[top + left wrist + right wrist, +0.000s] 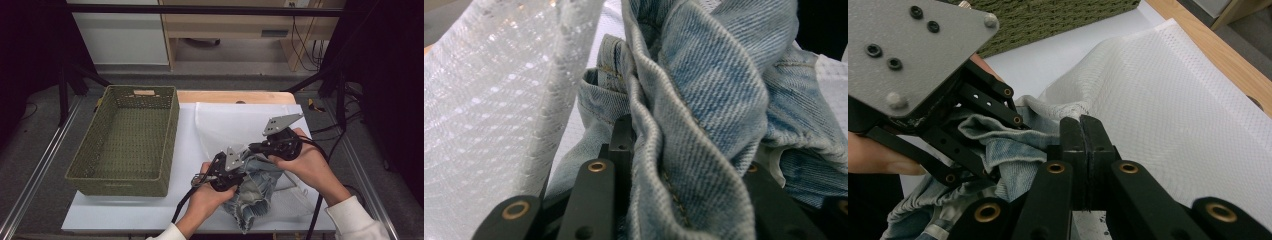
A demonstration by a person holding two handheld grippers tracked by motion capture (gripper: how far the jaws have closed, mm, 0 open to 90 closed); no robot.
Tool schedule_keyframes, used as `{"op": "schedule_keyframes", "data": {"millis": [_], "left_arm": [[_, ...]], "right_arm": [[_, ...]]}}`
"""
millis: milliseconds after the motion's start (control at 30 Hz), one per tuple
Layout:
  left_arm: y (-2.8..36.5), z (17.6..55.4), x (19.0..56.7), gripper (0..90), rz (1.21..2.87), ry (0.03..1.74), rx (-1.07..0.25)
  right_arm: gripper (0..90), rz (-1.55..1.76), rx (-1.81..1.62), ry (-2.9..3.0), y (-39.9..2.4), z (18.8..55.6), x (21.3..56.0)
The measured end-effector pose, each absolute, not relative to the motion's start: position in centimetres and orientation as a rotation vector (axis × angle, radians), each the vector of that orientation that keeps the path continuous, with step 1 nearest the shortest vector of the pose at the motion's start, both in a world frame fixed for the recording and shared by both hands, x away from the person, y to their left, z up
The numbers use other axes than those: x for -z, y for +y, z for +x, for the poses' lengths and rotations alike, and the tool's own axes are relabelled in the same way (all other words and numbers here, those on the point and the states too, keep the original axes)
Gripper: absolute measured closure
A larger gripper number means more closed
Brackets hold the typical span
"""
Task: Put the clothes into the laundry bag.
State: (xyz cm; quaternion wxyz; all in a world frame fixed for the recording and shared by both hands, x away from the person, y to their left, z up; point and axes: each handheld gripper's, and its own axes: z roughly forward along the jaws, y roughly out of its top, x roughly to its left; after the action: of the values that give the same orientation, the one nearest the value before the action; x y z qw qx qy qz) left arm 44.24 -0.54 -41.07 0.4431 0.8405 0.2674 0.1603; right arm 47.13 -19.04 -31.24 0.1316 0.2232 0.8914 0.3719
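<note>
A green woven basket (125, 140) stood far left on the table; my left gripper (231, 172) had its jaws partly closed around a thick fold of the denim garment (255, 192), bunched at the table's near edge. My right gripper (1082, 131) was pressed fully together, pinching the rim of the white mesh bag (1173, 100) just beside the denim.

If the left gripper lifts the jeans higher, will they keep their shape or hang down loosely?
Probably they hang loosely: the jeans already bunch into soft folds around the left gripper. They look thick, so likely rather heavy for cloth. The coarse weave suggests little slipping, though the white mesh bag beside them may drag along.
</note>
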Motion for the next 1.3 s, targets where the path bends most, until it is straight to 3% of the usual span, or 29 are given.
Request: {"op": "schedule_keyframes", "data": {"millis": [667, 1300], "left_arm": [[-0.2, 43.5, 38.5, 69.6, 1.986, 0.663, -0.443], [-2.0, 45.6, 41.9, 66.5, 1.976, 0.741, -0.593]], "right_arm": [[90.0, 0.659, -1.149, 2.555, -19.8, 46.6, 29.8], [90.0, 0.713, -1.092, 2.566, -19.8, 47.6, 32.7]]}}
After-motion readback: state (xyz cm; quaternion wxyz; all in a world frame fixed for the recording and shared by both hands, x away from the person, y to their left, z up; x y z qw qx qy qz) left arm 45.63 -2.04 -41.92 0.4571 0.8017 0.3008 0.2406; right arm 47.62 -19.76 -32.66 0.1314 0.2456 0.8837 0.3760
